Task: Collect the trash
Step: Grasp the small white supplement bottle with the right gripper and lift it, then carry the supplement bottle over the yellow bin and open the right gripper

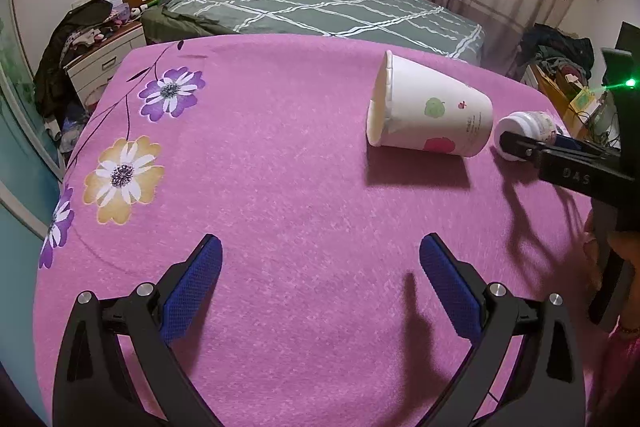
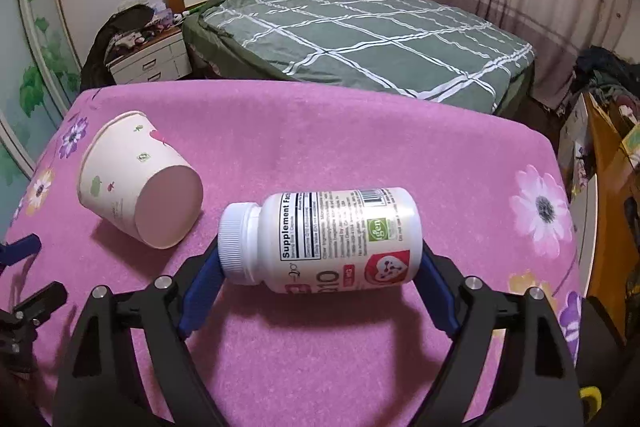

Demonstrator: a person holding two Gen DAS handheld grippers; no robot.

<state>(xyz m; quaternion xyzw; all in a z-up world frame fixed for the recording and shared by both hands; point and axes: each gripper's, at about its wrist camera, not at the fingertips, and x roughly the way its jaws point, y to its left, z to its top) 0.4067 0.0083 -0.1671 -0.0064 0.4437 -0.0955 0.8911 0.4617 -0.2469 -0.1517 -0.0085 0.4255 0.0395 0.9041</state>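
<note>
A white paper cup (image 1: pixel 430 115) with small fruit prints lies on its side on the pink flowered cloth (image 1: pixel 280 167); it also shows in the right wrist view (image 2: pixel 140 183). My right gripper (image 2: pixel 320 267) is shut on a white supplement bottle (image 2: pixel 332 239), gripped end to end, cap at the left, held just above the cloth right of the cup. The bottle (image 1: pixel 528 127) and right gripper (image 1: pixel 516 147) show at the right in the left wrist view. My left gripper (image 1: pixel 320 267) is open and empty over the cloth, nearer than the cup.
A bed with a green checked quilt (image 2: pixel 360 27) stands behind the pink surface. A cluttered nightstand (image 2: pixel 152 55) stands at the back left. A wooden desk with clutter (image 2: pixel 608 187) is at the right. Curtains hang along the far right wall.
</note>
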